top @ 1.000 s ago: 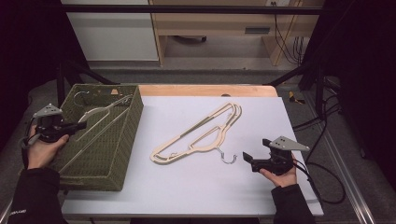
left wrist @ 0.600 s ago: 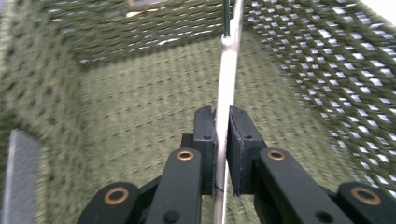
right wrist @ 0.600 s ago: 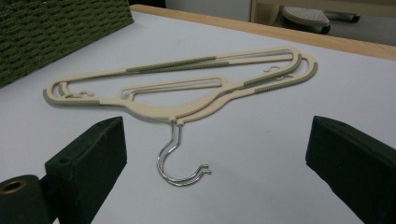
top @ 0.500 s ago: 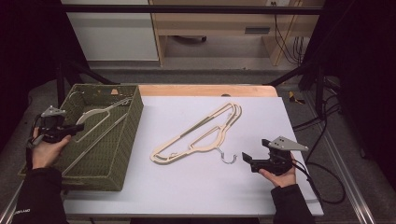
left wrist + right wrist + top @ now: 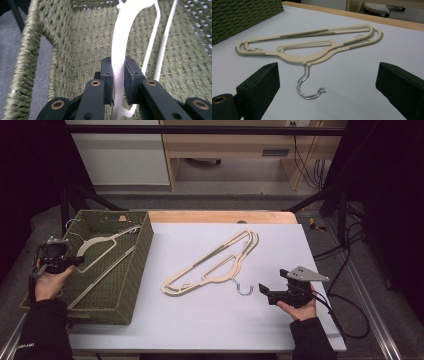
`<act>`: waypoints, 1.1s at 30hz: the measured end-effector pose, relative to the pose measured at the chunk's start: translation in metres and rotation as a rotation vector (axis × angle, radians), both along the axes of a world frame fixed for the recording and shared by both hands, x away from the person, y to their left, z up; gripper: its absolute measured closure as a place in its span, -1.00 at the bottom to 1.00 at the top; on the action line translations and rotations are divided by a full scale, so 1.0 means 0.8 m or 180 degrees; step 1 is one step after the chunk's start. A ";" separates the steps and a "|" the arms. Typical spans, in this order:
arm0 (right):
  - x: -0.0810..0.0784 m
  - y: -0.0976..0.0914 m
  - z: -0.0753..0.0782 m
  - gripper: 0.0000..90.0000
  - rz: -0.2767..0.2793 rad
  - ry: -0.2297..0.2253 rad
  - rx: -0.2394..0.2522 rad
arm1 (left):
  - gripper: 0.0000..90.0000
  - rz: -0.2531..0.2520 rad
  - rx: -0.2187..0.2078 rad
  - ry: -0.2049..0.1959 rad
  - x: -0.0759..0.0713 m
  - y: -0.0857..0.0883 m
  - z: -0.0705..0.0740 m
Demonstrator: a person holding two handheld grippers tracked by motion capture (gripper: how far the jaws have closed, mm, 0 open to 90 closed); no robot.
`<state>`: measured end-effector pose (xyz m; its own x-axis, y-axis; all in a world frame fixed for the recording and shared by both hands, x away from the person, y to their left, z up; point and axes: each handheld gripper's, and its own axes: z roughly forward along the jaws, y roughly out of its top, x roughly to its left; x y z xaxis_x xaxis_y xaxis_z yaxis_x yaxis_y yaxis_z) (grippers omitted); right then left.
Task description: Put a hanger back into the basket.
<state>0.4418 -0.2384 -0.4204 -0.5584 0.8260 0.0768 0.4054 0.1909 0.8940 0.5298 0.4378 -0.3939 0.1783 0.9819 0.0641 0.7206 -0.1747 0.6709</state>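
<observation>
A white hanger [image 5: 107, 240] lies slanted in the green woven basket [image 5: 142, 250] at the table's left. My left gripper [image 5: 75, 262] is at the basket's left wall, and its jaws have just been easing open. The hanger's curved arm [image 5: 125, 30] still runs between the pads [image 5: 107, 75], which touch it on both sides. Two stacked cream hangers [image 5: 220, 260] lie flat on the white tabletop with their metal hooks [image 5: 243, 289] toward the front. My right gripper [image 5: 263, 290] rests on the table just right of the hooks, open, and the hooks [image 5: 308, 87] sit ahead between its wide jaws [image 5: 328, 72].
A long pale bar [image 5: 102, 276] lies diagonally in the basket beside the hanger. The table's wooden back edge [image 5: 225, 216] runs behind the white surface [image 5: 200, 320]. Cables [image 5: 345, 320] trail off the table's right side.
My left hand has sunk slightly and drawn left toward the basket's outer wall, lowering the white hanger with it. The right gripper and the cream hangers have stayed put.
</observation>
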 end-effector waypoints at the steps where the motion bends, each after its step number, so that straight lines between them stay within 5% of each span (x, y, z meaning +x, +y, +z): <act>1: 0.000 0.000 0.000 -0.87 -0.0001 -0.0001 0.0002 | 0.73 0.0022 0.0010 0.0020 0.001 0.000 -0.001; 8: 0.000 0.000 0.000 -0.87 -0.0007 -0.0011 0.0014 | 0.70 0.0178 0.0060 0.0266 0.005 0.004 -0.009; 21: -0.001 -0.001 0.002 -0.87 -0.0010 -0.0019 0.0037 | 0.55 0.0264 0.0017 0.0436 0.004 0.005 -0.013; 28: -0.003 -0.003 0.004 -0.87 -0.0013 -0.0019 0.0052 | 0.29 0.0238 -0.0023 0.0272 -0.005 0.005 0.003; 33: -0.004 -0.004 0.006 -0.88 -0.0027 -0.0046 0.0070 | 0.16 0.0154 -0.0021 0.0017 -0.018 -0.004 0.025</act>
<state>0.4390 -0.2416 -0.4158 -0.5527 0.8289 0.0869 0.3937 0.1678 0.9038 0.5155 0.4345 -0.3735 0.1310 0.9898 0.0566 0.7316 -0.1351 0.6682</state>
